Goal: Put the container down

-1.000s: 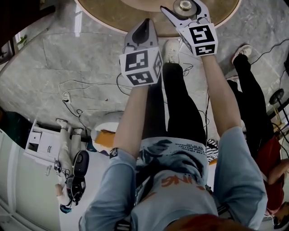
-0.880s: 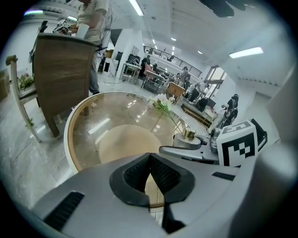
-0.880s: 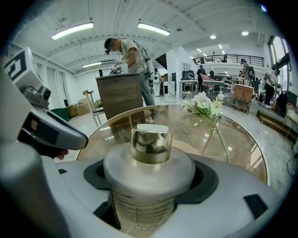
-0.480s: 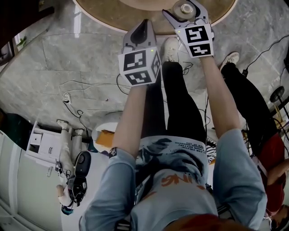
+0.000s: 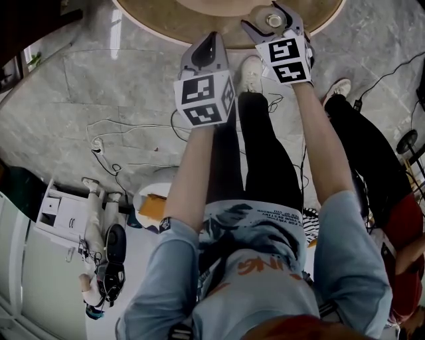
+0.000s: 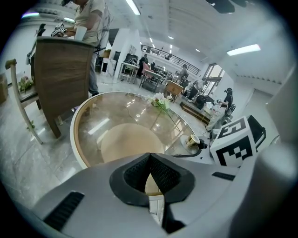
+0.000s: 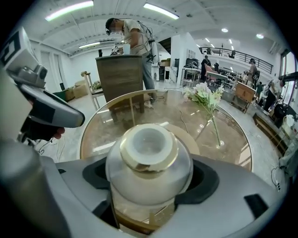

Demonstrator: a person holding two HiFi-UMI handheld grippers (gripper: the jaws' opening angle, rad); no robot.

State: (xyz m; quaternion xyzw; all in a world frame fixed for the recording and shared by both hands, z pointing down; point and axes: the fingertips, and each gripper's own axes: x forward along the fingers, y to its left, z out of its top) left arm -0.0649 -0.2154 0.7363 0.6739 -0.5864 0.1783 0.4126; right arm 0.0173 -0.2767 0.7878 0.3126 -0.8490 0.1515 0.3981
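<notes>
— Left gripper [image 6: 150, 160] first: how does it stand?

— Its jaws are pressed together, the dark ribbed pads meet, and nothing sits between them. It is held out at the near edge of the round glass-topped table [image 5: 166, 23], with its marker cube facing up.

— What about the table?

— It has a pale rim, with a tan disc showing through the glass at the middle. A spray of white flowers [image 7: 205, 95] is on the far part of the top.

— And the right gripper [image 5: 269, 20]?

— That one is clamped on the container [image 7: 149, 155]. It is a small pale round jar with a gold band round its mouth and another round its foot. It stands upright, its belly caught between the two dark pads.

— Where is the jar, exactly?

— It is over the table's near edge, just to the right of the left gripper. I can't tell from here whether its foot touches the glass.

— Is anyone else about?

— On the far right, beside the one holding the grippers, stands a person in a red top [image 5: 397, 226] and dark trousers, on the marble floor.
</notes>
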